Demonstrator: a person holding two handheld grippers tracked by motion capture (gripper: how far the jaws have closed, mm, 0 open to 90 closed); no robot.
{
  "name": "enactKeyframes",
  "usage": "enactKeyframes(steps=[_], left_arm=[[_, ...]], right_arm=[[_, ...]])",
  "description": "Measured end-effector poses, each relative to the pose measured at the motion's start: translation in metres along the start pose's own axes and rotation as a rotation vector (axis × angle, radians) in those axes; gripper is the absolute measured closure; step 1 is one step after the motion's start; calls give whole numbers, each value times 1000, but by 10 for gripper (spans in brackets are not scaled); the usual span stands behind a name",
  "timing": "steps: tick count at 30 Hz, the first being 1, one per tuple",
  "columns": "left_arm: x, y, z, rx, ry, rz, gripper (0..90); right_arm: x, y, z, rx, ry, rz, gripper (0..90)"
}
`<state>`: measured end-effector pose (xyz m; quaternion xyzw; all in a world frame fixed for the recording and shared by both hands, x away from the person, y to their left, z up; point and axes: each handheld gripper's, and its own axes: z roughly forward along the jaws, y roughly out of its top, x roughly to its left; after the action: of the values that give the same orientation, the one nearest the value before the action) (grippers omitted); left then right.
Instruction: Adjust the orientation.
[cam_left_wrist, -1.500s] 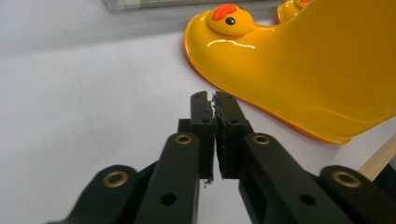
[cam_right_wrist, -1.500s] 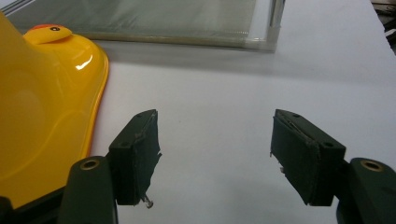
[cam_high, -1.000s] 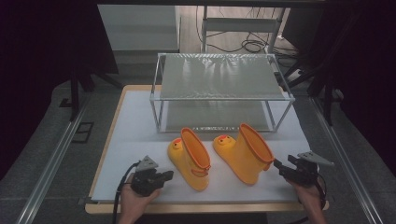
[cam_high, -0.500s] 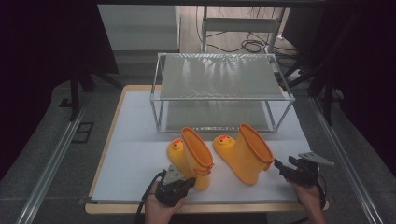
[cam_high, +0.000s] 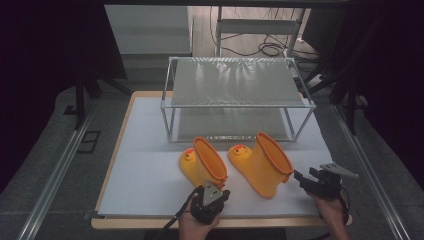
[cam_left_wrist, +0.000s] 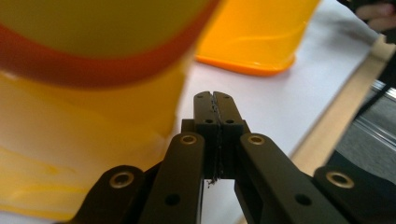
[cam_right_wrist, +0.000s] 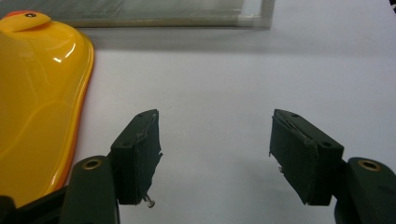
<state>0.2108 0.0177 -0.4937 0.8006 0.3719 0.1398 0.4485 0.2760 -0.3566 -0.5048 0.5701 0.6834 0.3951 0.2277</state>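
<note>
Two yellow boots, grippers closing in on them from the near edge.
Left boot (cam_high: 202, 164) and right boot (cam_high: 262, 162) stand mid-mat before wire rack (cam_high: 235, 97). Left gripper (cam_high: 210, 197) shut, empty, just beside left boot; could nudge it over. Right gripper (cam_right_wrist: 215, 154) open, empty. Contact unclear; boot blurred, cropped close up.

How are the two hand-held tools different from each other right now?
The left tool has its jaws pressed together with nothing between them; the right tool has its jaws spread wide over bare white mat. The left tool sits right behind the left yellow boot, close to its orange-rimmed opening; the right tool waits off to the side of the right yellow boot, not touching it. Both are black, each held in one hand.
</note>
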Motion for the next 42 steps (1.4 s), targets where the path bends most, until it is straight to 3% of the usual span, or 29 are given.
enactKeyframes(steps=[5,12,17,22,30,33,36,37,39,42], left_arm=[[3,-2,-3,1,-1,3,899],[15,-14,-23,-7,-18,-29,900],[34,-30,-49,-14,-6,-86,899],[52,-39,-66,-18,24,-117,899],[65,-43,-74,-19,23,-151,889],[64,-45,-76,3,-29,-128,787],[65,-50,-82,5,-27,-122,683],[68,-52,-86,18,-33,-123,683],[80,-56,-96,20,-2,-145,594],[105,-59,-108,27,28,-190,546]], right_arm=[[-2,0,-1,-1,-6,4,335],[-2,0,-2,-6,-3,6,335],[-3,0,-2,-1,-4,8,335],[-3,0,-1,0,-3,10,335],[-3,-1,0,3,-4,8,336],[-3,0,-1,1,-2,10,336],[-4,0,-1,0,0,9,337],[-4,0,-1,0,0,9,337],[-4,0,-1,0,4,6,336],[-3,0,-1,-6,13,1,337]])
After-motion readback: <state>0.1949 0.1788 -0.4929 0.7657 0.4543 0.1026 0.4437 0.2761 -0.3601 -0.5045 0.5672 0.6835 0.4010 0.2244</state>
